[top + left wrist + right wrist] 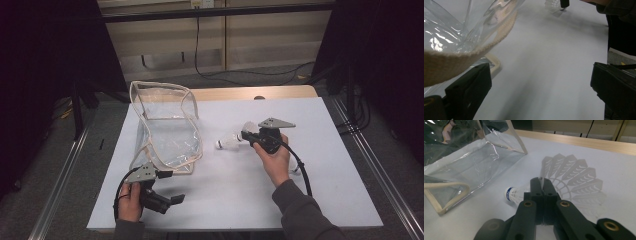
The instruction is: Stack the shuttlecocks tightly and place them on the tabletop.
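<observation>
Nearest the high camera, two forearms come in from the bottom edge, each hand carrying one gripper. Clenched on the feather skirt of a single shuttlecock (564,177), the right gripper (541,185) has its two black jaws pressed together with the thin white feathers pinched between them; the shuttlecock's white cork with a blue band (509,194) points toward the bag and sits low over the counter (599,225). From above, that same right gripper (250,136) sits near the middle of the counter, one grey three-cornered plate on top of it, and the shuttlecock (231,142) juts out to its left. One cable trails from it back along the sleeve.

Released, the left gripper (540,82) has its two jaws spread wide with bare white counter between them and nothing touching either pad. From above it (167,201) rests near the front left corner of the counter, also bearing one grey plate.

Just beyond the left gripper lies one clear plastic bag (167,125) with cream fabric trim, standing open and slumped on the counter's left half; its woven edge (461,60) hangs close over the left jaw. Bag and shuttlecock are near each other but apart.
</observation>
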The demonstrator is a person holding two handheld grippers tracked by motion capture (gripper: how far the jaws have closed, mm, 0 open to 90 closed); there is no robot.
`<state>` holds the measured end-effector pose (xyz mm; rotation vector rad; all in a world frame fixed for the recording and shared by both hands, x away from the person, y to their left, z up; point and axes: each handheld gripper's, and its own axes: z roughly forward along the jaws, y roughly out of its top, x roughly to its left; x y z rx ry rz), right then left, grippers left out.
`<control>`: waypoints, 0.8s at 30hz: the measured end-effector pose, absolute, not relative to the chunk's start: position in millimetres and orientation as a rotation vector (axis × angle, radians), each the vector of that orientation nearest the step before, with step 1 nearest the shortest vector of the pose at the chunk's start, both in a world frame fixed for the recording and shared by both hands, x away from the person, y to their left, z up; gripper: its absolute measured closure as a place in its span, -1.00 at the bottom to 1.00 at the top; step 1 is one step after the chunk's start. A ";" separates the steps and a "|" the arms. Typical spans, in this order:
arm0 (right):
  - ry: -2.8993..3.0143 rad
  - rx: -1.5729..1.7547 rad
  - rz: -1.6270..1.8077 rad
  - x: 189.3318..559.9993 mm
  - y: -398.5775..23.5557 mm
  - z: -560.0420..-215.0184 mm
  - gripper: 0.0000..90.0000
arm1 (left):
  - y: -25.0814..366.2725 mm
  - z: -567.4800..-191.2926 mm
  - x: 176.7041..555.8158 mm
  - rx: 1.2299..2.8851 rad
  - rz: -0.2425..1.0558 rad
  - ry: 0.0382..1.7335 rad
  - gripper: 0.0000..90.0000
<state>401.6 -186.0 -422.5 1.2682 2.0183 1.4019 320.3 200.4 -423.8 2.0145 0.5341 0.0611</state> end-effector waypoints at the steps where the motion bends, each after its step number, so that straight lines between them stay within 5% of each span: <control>1: 2.023 1.265 1.397 401.9 -185.8 -423.0 0.99 | 200.5 -423.9 320.2 2.015 0.062 0.534 -0.92; 24: 2.042 1.260 1.404 404.3 -185.5 -426.2 0.98 | 201.0 -423.8 321.2 2.019 0.062 0.539 -0.92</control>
